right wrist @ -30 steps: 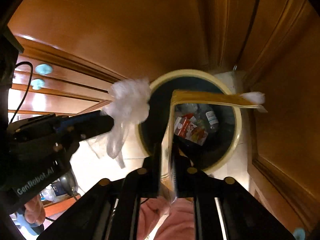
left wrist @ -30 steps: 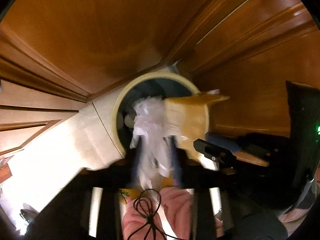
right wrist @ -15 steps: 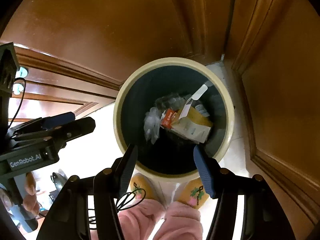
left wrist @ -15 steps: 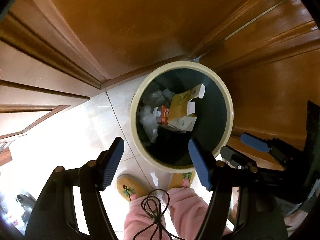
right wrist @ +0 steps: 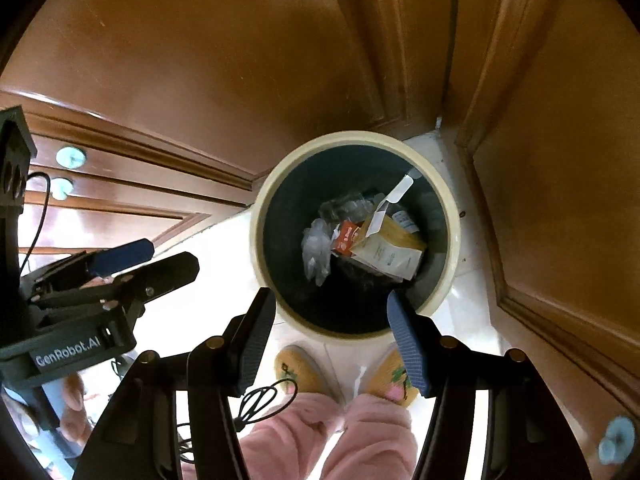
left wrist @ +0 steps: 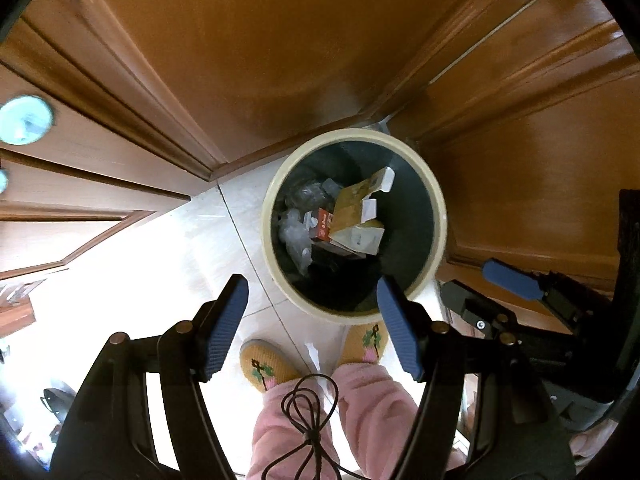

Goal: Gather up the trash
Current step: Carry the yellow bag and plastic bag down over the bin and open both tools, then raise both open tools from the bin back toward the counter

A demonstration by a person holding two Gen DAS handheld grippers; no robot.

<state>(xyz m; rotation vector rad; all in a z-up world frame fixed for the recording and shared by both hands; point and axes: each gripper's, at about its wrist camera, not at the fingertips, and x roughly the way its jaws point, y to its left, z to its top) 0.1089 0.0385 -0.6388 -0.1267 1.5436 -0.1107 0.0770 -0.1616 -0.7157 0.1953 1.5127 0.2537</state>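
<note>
A round bin with a cream rim (left wrist: pixel 438 208) (right wrist: pixel 256 220) stands on the pale floor in a corner of wooden panels. Inside lie a yellow and white carton (left wrist: pixel 354 208) (right wrist: pixel 394 248), a crumpled clear plastic bag (left wrist: pixel 294 236) (right wrist: pixel 316 248) and a small red pack (left wrist: pixel 322 222) (right wrist: pixel 346 238). My left gripper (left wrist: pixel 312 288) hangs open above the bin's near edge, nothing between its fingers. My right gripper (right wrist: pixel 330 302) is open too, empty, over the near rim. Each gripper shows at the side of the other's view.
Wooden doors and panels (left wrist: pixel 248 48) (right wrist: pixel 224 52) close in behind and to the right of the bin. The person's yellow slippers (left wrist: pixel 266 364) (right wrist: pixel 302 368) and pink trouser legs (left wrist: pixel 360 408) stand just before the bin. A black cord (left wrist: pixel 308 412) dangles under the left gripper.
A second ago the left gripper held the plastic bag and the right held the carton. Both jaws opened and both things dropped into the bin. The bin has since shifted a little in both views.
</note>
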